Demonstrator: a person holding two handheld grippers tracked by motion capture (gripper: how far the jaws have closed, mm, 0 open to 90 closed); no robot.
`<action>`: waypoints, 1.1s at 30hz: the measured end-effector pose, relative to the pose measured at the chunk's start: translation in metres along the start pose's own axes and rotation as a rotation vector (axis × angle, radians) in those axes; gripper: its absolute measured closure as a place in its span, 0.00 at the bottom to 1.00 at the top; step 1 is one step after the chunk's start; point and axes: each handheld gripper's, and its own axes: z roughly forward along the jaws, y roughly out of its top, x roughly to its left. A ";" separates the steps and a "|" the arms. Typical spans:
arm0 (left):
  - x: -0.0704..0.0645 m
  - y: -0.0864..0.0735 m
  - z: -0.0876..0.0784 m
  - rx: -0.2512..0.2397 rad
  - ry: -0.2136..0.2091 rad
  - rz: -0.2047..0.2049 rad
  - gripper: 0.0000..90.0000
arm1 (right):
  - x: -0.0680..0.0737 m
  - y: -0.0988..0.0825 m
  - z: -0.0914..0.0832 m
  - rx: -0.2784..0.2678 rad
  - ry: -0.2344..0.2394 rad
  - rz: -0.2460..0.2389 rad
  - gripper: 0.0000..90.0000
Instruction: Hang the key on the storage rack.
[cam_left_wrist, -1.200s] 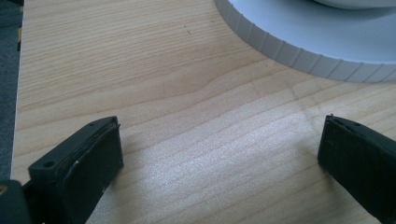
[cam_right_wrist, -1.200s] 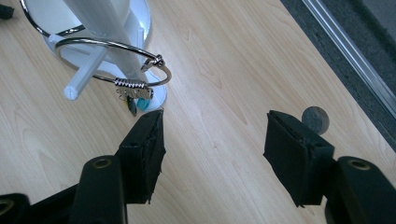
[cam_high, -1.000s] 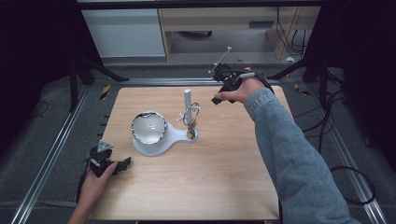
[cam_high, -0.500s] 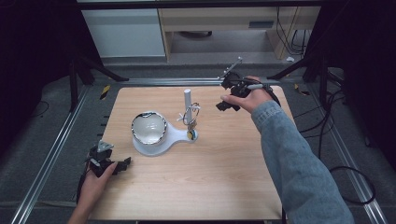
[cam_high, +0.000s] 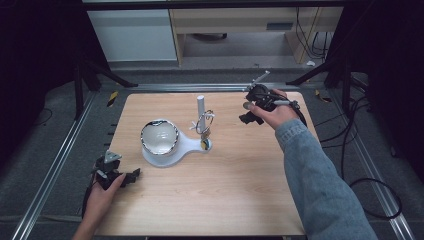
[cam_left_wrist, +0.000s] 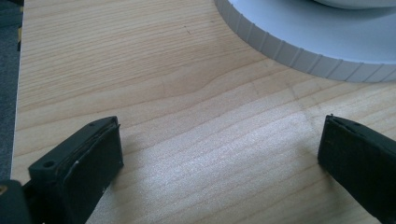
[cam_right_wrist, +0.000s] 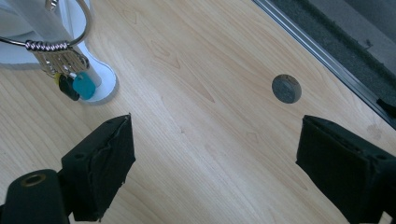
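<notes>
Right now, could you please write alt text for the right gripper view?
The right gripper hangs open over bare wooden table, nothing between its black jaws. Upper left, a key bunch hangs at a white stand.

The left gripper (cam_left_wrist: 212, 154) hovers wide open over the bare wooden table (cam_left_wrist: 140, 70), near a white ribbed base (cam_left_wrist: 317, 42).

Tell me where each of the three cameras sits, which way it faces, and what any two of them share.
High view: above the person's side, facing forward and down on the table; both forearms, left gripper, right gripper.
Left gripper view: rides that gripper, facing the white stand; open jaws.
Right gripper view: faces the keys; open jaws, just opened, nothing between.
Shared: high and right gripper views show the keys.
</notes>
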 end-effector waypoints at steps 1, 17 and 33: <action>0.000 0.000 0.000 0.000 0.000 0.000 0.00 | -0.001 -0.004 0.001 -0.011 -0.007 -0.001 0.11; 0.000 0.000 0.000 -0.001 0.000 0.002 0.00 | -0.013 -0.053 0.004 -0.172 -0.135 0.013 0.07; 0.000 0.000 -0.001 0.002 0.000 0.003 0.00 | -0.007 -0.112 0.026 -0.151 -0.121 0.072 0.08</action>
